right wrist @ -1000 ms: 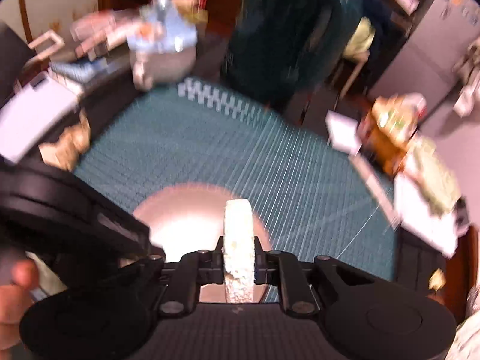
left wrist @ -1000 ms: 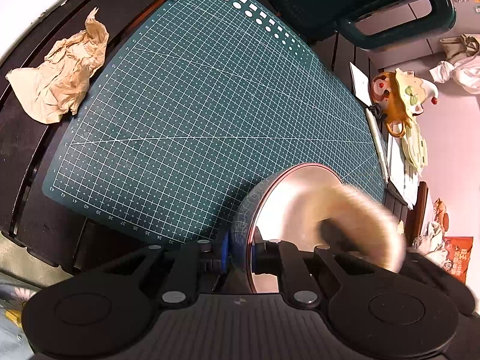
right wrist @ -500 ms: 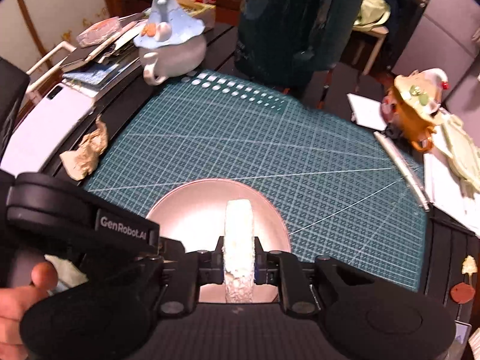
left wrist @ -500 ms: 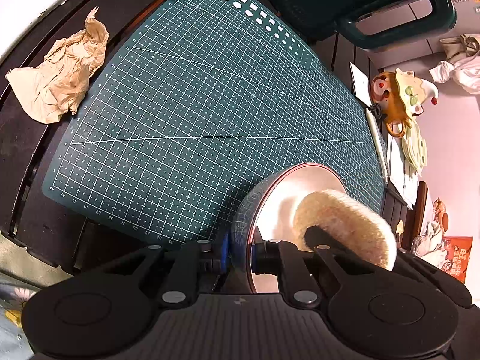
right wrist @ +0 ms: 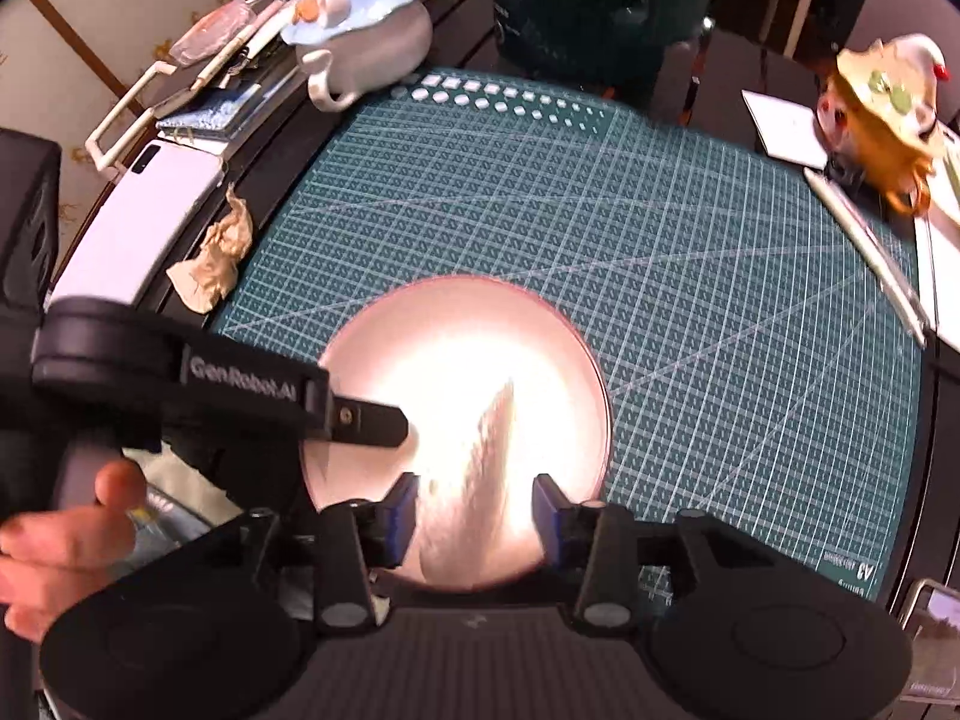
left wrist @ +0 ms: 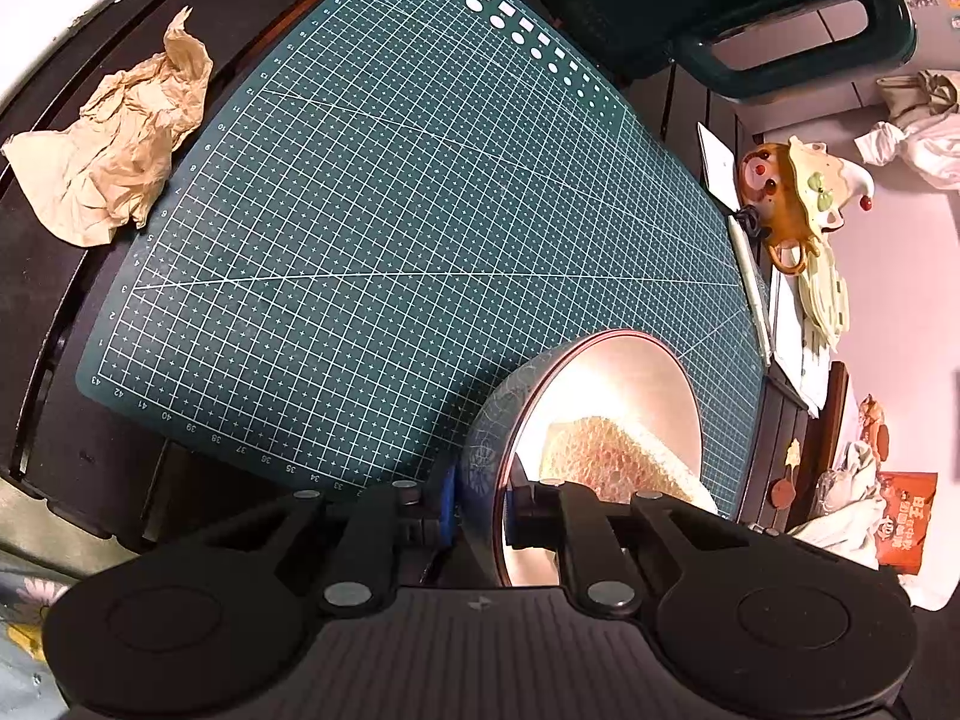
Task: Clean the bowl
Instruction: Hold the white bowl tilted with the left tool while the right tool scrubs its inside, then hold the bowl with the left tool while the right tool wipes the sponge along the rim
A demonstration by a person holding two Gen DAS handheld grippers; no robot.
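Observation:
A round bowl [left wrist: 630, 378] with a pale pink inside and a patterned blue-grey outer wall stands tilted on the green cutting mat [left wrist: 390, 210]. My left gripper [left wrist: 480, 510] is shut on the bowl's near rim, one pad inside and one outside. A beige sponge [left wrist: 618, 456] lies inside the bowl. In the right wrist view the bowl [right wrist: 450, 348] is straight below my right gripper [right wrist: 475, 516]. That gripper's jaws are opening. The sponge [right wrist: 480, 462] shows blurred between the blue pads, with a gap on both sides. One of the left gripper's fingers [right wrist: 366, 420] reaches over the rim.
A crumpled brown paper [left wrist: 114, 156] lies off the mat's left edge. Behind the mat are a white and blue teapot [right wrist: 360, 30] and a dark green appliance [left wrist: 720, 0]. An orange figurine [left wrist: 798, 192] and a pen [left wrist: 750, 288] sit at the right. A person's hand [right wrist: 60, 540] holds the left gripper.
The right gripper's jaws have parted and let go of the sponge, which now rests in the bowl. The right gripper tipped further down over the bowl. The left gripper kept its hold.

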